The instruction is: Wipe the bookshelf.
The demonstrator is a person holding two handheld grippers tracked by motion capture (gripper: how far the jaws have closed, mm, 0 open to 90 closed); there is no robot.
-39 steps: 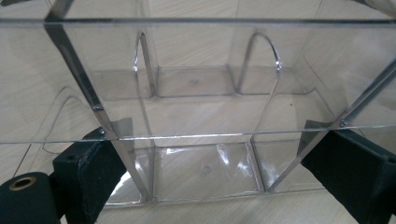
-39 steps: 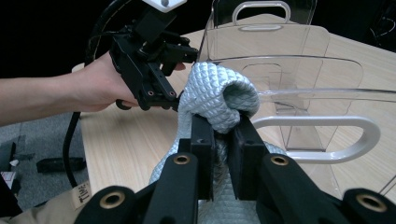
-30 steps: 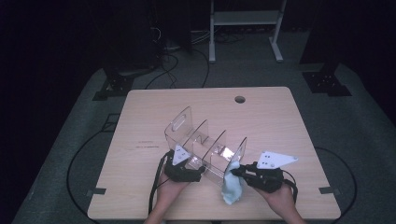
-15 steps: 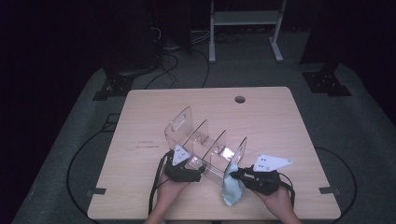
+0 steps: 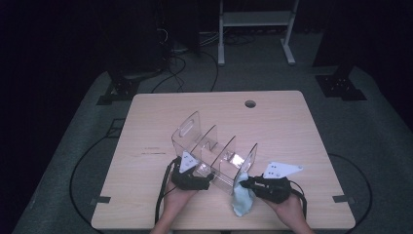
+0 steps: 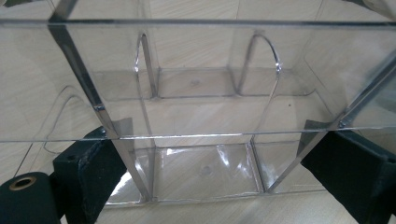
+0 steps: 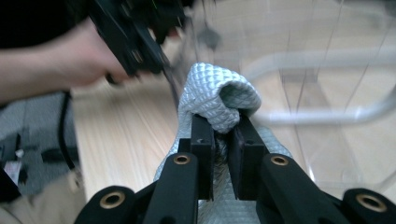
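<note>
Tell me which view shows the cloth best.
The right gripper view: the pale blue cloth sits close up, pinched between the right gripper jaws. The high view shows the cloth small, hanging by the clear organizer.

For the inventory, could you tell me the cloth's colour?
Pale blue cloth, waffle-textured; clearest in right gripper view.

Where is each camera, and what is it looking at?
High view: above the person's side, looking forward and down at the table, clear divided organizer, both hands and grippers.
Left gripper view: on the left gripper, facing the organizer between its black jaws.
Right gripper view: on the right gripper, facing its pinched light blue cloth; the other hand shows.
Shared: all see the organizer.
</note>
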